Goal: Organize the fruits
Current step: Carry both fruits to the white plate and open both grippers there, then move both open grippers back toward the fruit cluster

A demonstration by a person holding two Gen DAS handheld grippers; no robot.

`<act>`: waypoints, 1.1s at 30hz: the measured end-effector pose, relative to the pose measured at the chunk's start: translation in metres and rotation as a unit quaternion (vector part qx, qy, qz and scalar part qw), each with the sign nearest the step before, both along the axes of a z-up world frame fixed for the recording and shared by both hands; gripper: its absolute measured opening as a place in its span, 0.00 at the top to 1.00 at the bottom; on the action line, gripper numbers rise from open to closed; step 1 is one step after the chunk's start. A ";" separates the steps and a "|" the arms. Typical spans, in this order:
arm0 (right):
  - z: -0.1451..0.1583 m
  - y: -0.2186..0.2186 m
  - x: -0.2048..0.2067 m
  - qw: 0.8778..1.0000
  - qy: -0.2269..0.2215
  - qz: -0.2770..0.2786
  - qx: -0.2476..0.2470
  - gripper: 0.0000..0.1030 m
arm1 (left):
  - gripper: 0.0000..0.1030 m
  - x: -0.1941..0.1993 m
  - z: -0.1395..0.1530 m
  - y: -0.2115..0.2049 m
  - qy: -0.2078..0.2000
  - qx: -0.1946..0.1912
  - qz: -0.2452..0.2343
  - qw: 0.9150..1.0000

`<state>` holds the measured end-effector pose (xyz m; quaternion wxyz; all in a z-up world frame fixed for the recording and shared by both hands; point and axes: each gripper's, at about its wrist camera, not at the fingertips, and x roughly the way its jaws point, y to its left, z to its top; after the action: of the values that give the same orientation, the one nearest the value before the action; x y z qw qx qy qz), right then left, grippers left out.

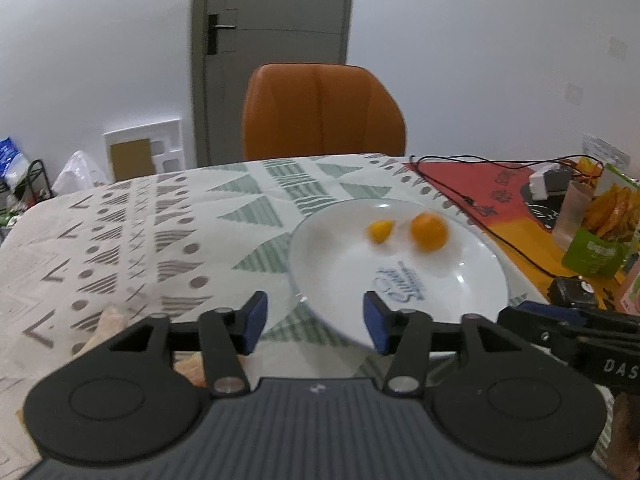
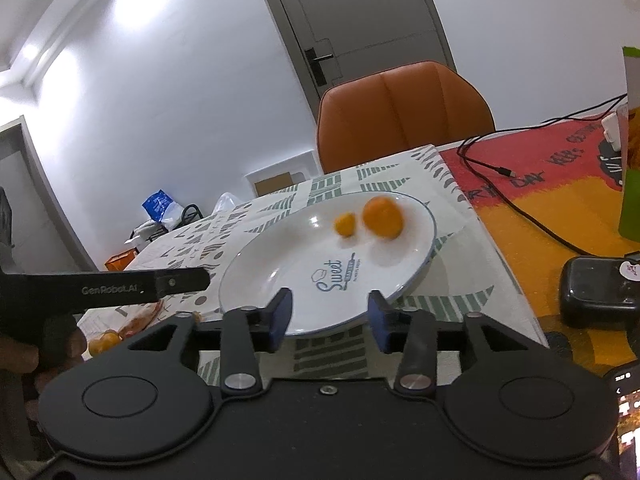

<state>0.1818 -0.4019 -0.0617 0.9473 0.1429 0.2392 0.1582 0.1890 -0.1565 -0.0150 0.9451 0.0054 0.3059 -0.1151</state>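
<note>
A white plate (image 1: 460,280) (image 2: 272,264) printed "Sweet" sits on the patterned cloth. On its far side lie a small yellow-orange fruit (image 1: 380,231) (image 2: 345,224) and, beside it to the right, a larger orange (image 1: 429,231) (image 2: 382,217); both look blurred. My left gripper (image 1: 316,322) hangs open over the plate's near-left rim, nothing between its blue pads. My right gripper (image 2: 330,322) is open too, above the plate's near edge, holding nothing. At the lower left of the right wrist view, more small orange fruits (image 2: 103,341) lie in a clear bag, below the left gripper's black body (image 2: 120,288).
An orange chair (image 1: 322,112) stands behind the table, a grey door (image 1: 272,40) beyond it. To the right lie a black cable (image 2: 516,208), a black case (image 2: 600,292), snack packets (image 1: 600,232) and a clear cup (image 1: 572,216) on a red-orange mat. A phone (image 2: 628,408) shows bottom right.
</note>
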 end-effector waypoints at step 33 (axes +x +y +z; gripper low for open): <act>0.020 0.084 -0.037 0.997 -0.038 0.046 -0.041 0.00 | 0.03 -0.078 -0.005 0.108 -0.019 -0.020 0.096 0.995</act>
<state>0.1445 -0.3183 -0.0415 0.9525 0.0863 0.2158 0.1970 0.1109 -0.0483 -0.0195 0.9573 -0.0407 0.2846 -0.0302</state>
